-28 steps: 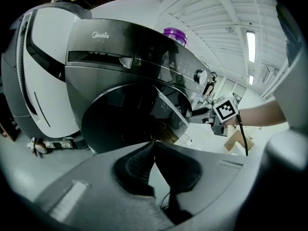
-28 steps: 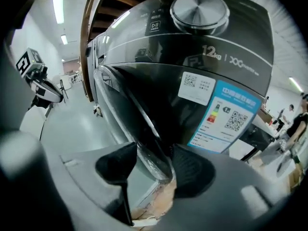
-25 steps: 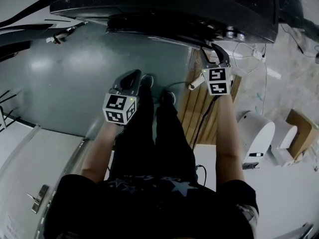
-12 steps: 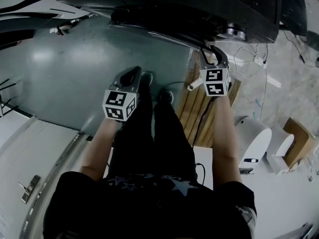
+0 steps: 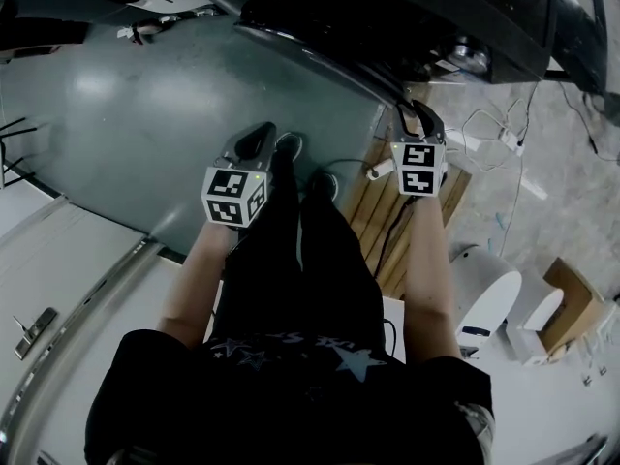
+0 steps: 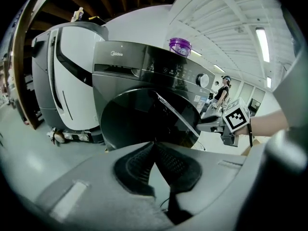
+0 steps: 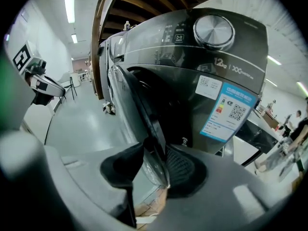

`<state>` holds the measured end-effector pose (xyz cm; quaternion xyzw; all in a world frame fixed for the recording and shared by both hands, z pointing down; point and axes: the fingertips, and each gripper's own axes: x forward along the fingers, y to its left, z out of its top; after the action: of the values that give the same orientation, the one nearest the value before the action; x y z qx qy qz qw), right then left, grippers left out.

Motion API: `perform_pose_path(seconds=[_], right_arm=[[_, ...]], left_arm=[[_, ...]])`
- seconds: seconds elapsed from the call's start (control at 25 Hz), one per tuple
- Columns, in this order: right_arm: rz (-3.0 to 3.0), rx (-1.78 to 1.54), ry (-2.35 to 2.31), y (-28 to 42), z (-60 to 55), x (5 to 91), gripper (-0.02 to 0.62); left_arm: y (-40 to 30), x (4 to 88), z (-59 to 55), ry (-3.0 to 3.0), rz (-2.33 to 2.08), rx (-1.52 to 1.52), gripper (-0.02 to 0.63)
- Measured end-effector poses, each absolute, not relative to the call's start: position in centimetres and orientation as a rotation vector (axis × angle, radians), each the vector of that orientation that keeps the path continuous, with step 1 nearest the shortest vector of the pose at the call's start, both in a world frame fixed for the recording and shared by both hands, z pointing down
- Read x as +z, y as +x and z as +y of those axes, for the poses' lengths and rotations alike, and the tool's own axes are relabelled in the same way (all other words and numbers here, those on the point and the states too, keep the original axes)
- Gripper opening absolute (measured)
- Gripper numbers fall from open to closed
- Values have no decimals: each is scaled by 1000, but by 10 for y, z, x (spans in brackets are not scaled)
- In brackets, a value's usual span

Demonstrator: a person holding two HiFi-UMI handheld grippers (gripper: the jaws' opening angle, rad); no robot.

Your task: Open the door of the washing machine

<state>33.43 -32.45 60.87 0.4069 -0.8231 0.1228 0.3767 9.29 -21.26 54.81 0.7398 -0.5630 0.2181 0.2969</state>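
The dark grey washing machine [image 5: 387, 17] fills the top of the head view. Its round door [image 6: 144, 119] stands slightly ajar in the left gripper view. My right gripper [image 5: 417, 114] is at the door's free edge. In the right gripper view that edge [image 7: 144, 114] runs down between the two pads of the right gripper [image 7: 156, 153], whose jaws are closing around it. My left gripper [image 5: 257, 141] hangs over the floor in front of the machine, apart from it. The left gripper [image 6: 154, 148] has its pads meeting at the tips with nothing between them.
A white machine [image 6: 62, 81] stands to the left of the grey one, which has a purple container [image 6: 180, 44] on top. A wooden pallet [image 5: 387, 211], cables [image 5: 494, 129], a white device [image 5: 489, 298] and a cardboard box [image 5: 572, 298] lie at the right. A person [image 6: 222, 88] stands far behind.
The head view has swung, so the machine's front now runs slantwise across the top. Both grippers shifted a little; the right one stays at the door edge.
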Motion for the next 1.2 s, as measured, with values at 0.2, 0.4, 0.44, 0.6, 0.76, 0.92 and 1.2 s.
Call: perform_pose_path(seconds=[0.2, 0.4, 0.44, 0.6, 0.76, 0.92, 1.2], right_arm=[[-2138, 332, 997, 327, -301, 609, 126], [-2165, 345, 945, 316, -270, 609, 115], [-2168, 347, 933, 313, -265, 609, 114], [-2182, 324, 883, 306, -251, 610, 104], [-2196, 295, 837, 300, -238, 610, 97], [-2193, 288, 827, 294, -228, 611, 94], [-2156, 301, 877, 281, -207, 611, 92]], left_arm=[[77, 543, -187, 1889, -1589, 559, 11], [61, 538, -161, 1843, -1653, 561, 11], [58, 537, -156, 1831, -1661, 558, 11], [52, 536, -144, 1794, -1684, 549, 11], [48, 541, -132, 1776, -1681, 548, 11], [43, 548, -121, 1760, -1674, 535, 11], [28, 555, -93, 1768, -1645, 499, 11]])
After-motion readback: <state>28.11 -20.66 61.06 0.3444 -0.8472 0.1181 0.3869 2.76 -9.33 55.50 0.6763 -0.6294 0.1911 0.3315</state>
